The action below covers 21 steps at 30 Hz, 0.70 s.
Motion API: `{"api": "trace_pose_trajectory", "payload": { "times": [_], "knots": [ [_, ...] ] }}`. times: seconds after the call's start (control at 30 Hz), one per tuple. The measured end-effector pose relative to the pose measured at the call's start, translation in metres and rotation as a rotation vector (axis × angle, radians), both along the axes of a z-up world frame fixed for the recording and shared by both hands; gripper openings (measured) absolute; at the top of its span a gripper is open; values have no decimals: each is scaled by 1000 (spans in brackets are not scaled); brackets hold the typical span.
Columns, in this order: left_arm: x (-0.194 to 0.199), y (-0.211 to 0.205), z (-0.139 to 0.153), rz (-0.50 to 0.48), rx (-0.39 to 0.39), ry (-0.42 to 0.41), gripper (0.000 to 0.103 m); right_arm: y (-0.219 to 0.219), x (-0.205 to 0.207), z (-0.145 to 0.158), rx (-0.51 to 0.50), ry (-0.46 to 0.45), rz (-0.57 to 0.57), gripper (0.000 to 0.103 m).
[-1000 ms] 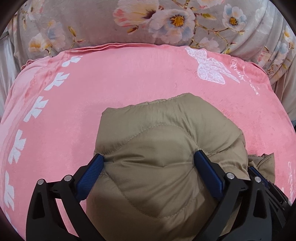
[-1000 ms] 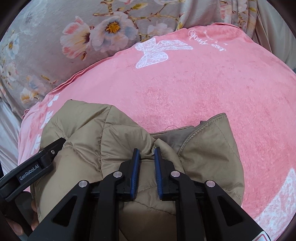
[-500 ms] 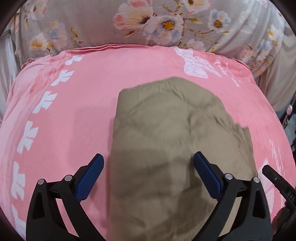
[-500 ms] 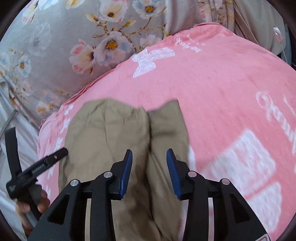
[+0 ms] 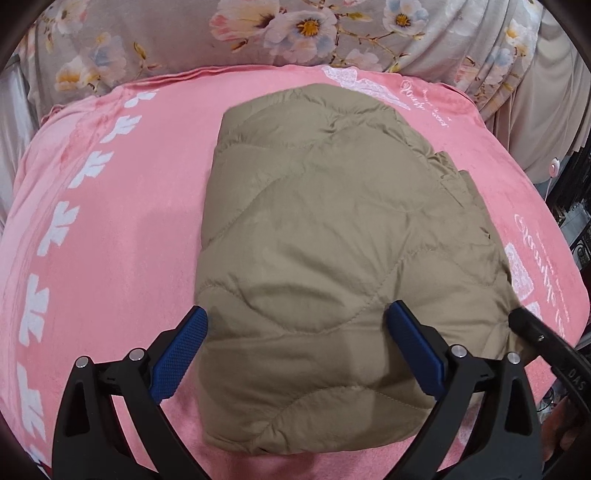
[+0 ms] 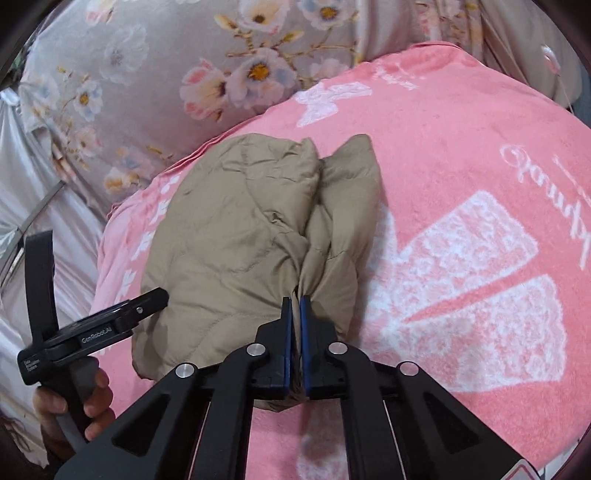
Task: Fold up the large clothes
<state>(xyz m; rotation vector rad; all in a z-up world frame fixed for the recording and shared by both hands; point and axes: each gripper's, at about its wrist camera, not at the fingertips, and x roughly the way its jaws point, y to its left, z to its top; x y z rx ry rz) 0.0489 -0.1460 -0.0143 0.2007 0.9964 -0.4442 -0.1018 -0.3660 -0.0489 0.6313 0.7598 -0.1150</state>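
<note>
A tan quilted jacket [image 5: 332, 236] lies folded into a compact bundle on a pink blanket [image 5: 110, 236]. My left gripper [image 5: 295, 332] is open wide, its blue pads on either side of the bundle's near part, above it. My right gripper [image 6: 295, 306] is shut on a pinch of the jacket [image 6: 236, 240] at the near right edge of the bundle. The left gripper's black finger [image 6: 122, 314] shows at the bundle's left side in the right wrist view. The right gripper's finger [image 5: 535, 339] shows at the right in the left wrist view.
The pink blanket [image 6: 461, 206] with white prints covers the bed. Grey floral bedding [image 5: 295, 33] lies behind it. A silvery sheet [image 6: 22, 184] hangs at the left. The person's hand [image 6: 74, 402] holds the left gripper's handle.
The jacket bundle was lowered and now lies flat on the blanket. My right gripper opened half a second ago and has shut again on the jacket's edge. The left gripper stays open.
</note>
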Motion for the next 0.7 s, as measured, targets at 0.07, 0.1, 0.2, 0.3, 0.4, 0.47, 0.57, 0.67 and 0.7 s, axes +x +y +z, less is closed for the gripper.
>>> {"api": "trace_pose_trajectory", "payload": {
  "times": [0.07,0.1,0.2,0.3,0.4,0.47,0.57,0.67,0.7],
  "knots": [
    [-2,-4,-3,-4,15,-14,98,-4,6,-21,20,54,-4,3],
    [-6,-8,-4,-8,35,-38,98,-4,9,-32,20,80,-8,4],
    [-9,-11,-4,1,56,-59,98,-3,11,-41,43,85,-12,6],
    [2,8,9,48,-4,-30,98,-10,-2,-29,79,56,-71,27],
    [22,35,20,106,-56,-20,97,-14,-13,-21,37,51,-133,57],
    [39,47,13,133,-97,48,97,-17,-12,-28,76,60,-123,60],
    [59,59,-1,131,-219,170,97,-20,-6,-44,207,48,-97,61],
    [74,65,-16,104,-340,272,98,-19,0,-54,272,19,-85,68],
    [79,64,-20,87,-374,293,98,-18,3,-54,267,13,-78,70]
  ]
}}
